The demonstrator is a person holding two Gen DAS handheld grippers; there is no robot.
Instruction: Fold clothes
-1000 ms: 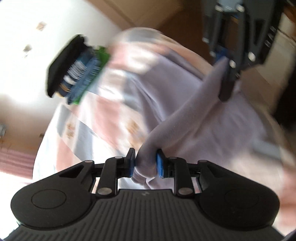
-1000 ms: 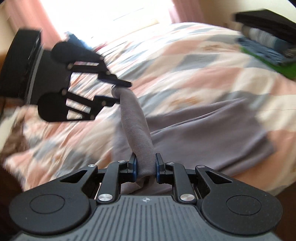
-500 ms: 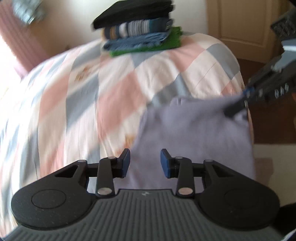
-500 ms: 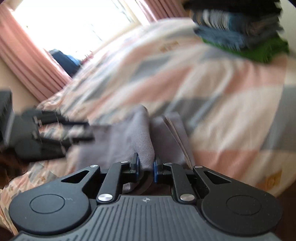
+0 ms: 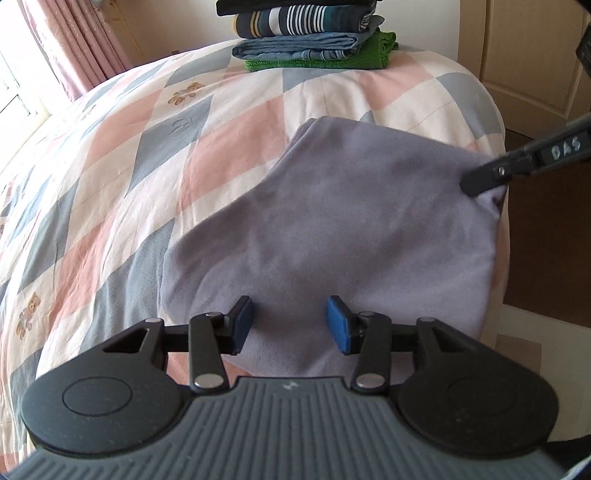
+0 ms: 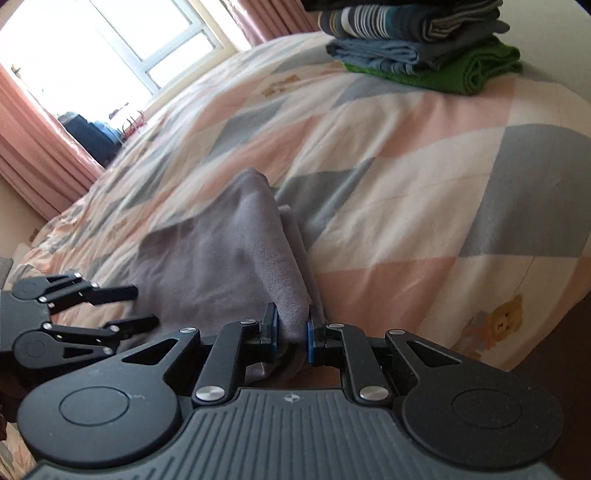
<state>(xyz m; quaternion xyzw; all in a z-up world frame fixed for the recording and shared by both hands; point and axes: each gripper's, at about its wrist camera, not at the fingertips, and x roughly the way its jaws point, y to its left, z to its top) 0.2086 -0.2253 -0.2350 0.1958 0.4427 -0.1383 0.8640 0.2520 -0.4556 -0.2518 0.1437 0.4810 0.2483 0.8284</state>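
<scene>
Looking along the left gripper (image 5: 289, 325), its blue pads stood wide apart and empty above the grey garment (image 5: 332, 229), which lay flat near the corner of the bed (image 5: 110, 155) (patchwork quilt). A stack of folded clothes (image 5: 310, 33) sat at the far edge. In the right wrist view, the right gripper (image 6: 290, 332) was clamped on a bunched garment edge; how many layers is unclear, perhaps two.
</scene>
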